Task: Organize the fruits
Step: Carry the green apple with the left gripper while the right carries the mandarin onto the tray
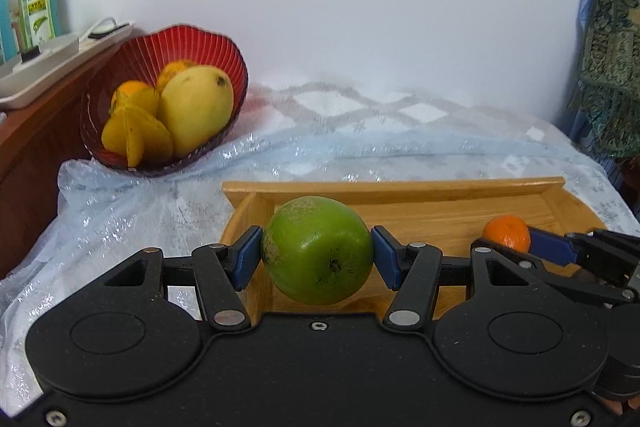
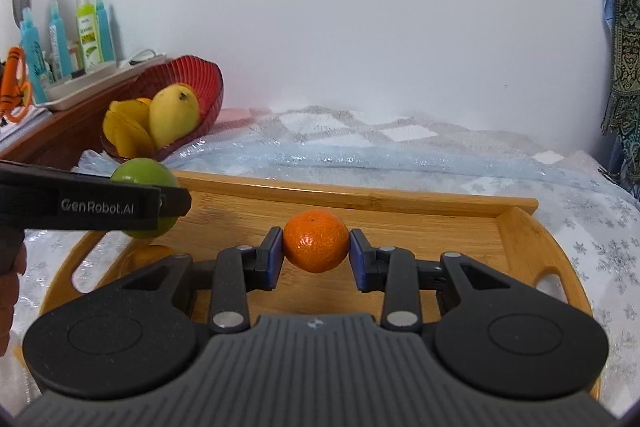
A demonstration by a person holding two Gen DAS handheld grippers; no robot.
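Green fruit (image 1: pixel 318 250), round and firm-looking with a few rough brown patches, is clamped at its widest part between the blue pads (image 1: pixel 247 257) of the left gripper (image 1: pixel 317 255), and it hangs above the left end of the wooden tray (image 1: pixel 400 187). Judging by its size it is probably the heavier piece; the skin looks smooth and a bit waxy, so a hold off the middle could let it roll or slip out. Small orange (image 2: pixel 316 241) is pinched side to side by the right gripper (image 2: pixel 316 258), over the tray's middle, apparently lifted clear of the wood though contact underneath can't be ruled out. It should be light, with soft loose peel, so a gentle squeeze across the middle is enough and hard pressure may bruise it. Both tools are closed on their fruit, pads touching the skin on each side. Red basket (image 1: pixel 224 45) sits well apart at the back left on the shiny cloth (image 1: pixel 120 195), already holding a mango (image 1: pixel 196 109) and other yellow fruit; it leans against the wooden ledge, so fruit set in it may roll forward.
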